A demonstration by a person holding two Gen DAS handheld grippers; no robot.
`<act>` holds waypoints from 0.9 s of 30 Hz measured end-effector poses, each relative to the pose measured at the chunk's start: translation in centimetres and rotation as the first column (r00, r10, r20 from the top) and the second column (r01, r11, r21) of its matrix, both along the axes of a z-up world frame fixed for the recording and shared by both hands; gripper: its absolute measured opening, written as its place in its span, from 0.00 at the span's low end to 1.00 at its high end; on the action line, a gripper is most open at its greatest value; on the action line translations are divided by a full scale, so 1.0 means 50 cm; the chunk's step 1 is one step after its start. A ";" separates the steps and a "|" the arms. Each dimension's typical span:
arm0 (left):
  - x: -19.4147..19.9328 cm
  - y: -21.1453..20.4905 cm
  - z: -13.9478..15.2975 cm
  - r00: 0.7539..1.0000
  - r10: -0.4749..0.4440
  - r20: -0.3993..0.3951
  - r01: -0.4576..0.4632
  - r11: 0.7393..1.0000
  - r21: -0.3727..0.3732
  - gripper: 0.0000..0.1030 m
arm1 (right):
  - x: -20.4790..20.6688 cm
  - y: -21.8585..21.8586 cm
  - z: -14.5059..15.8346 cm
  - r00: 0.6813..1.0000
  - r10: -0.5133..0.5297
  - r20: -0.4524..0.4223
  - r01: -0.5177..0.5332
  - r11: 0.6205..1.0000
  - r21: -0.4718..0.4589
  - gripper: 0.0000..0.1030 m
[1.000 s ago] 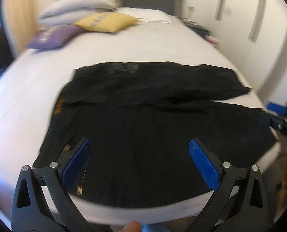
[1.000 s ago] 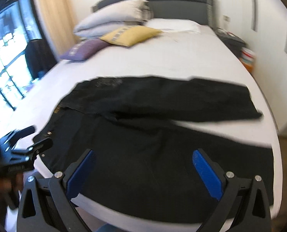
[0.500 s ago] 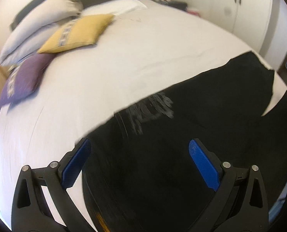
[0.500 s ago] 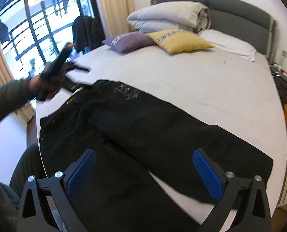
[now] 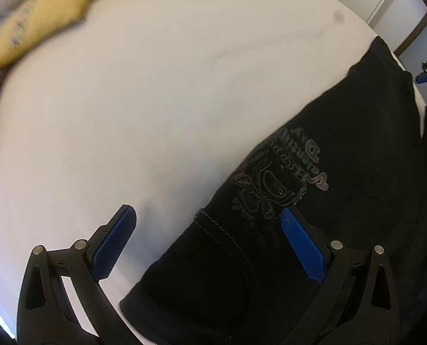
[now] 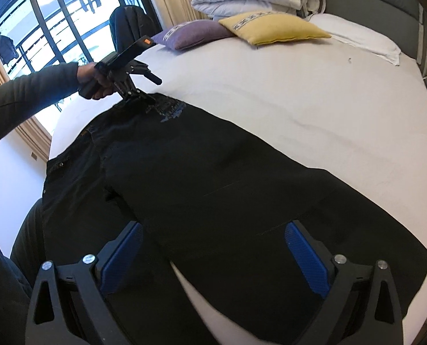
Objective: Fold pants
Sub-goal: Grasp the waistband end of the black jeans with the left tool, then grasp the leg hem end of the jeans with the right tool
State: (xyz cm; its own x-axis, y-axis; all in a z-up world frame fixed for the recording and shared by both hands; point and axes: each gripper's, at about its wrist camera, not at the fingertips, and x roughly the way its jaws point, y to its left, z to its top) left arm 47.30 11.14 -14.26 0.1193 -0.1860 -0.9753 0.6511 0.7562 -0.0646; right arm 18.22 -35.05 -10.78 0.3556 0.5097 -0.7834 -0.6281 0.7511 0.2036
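The left tool (image 5: 207, 241) has its blue pads spread wide, gripping nothing, poised over the waist corner of the black pants (image 5: 342, 172); only this close view shows the printed logo (image 5: 279, 178) clearly, while the yellow cushion (image 5: 41, 20) blurs at upper left. The right tool (image 6: 213, 256) is likewise parted and empty, above the leg ends at the lower frame. Its wider view shows the whole pants lying flat across the white bed (image 6: 314, 92), and the person's left hand (image 6: 95, 79), sleeve extended from the left edge, holding the left tool tilted down at the waistband.
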 end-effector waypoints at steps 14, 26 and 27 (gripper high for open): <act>-0.018 0.027 -0.015 0.998 -0.068 -0.007 0.068 0.997 -0.048 0.11 | 0.117 0.012 0.011 0.998 0.006 0.061 -0.005 1.000 -0.021 0.97; -0.179 0.031 0.049 0.915 -0.076 0.396 0.081 0.997 0.004 0.07 | 0.227 0.081 -0.015 0.995 0.088 0.055 -0.079 0.986 -0.149 0.78; -0.187 0.009 0.051 0.904 -0.082 0.420 0.084 0.996 0.012 0.07 | 0.236 0.086 -0.020 0.995 0.097 0.035 -0.091 0.984 -0.153 0.76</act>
State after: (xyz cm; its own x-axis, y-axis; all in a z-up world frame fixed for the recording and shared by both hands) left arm 37.95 11.57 -11.72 0.5010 -0.2192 -0.8372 0.6795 0.6987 0.2237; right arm 30.00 -30.72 -11.78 0.3457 0.4192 -0.8395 -0.7030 0.7082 0.0642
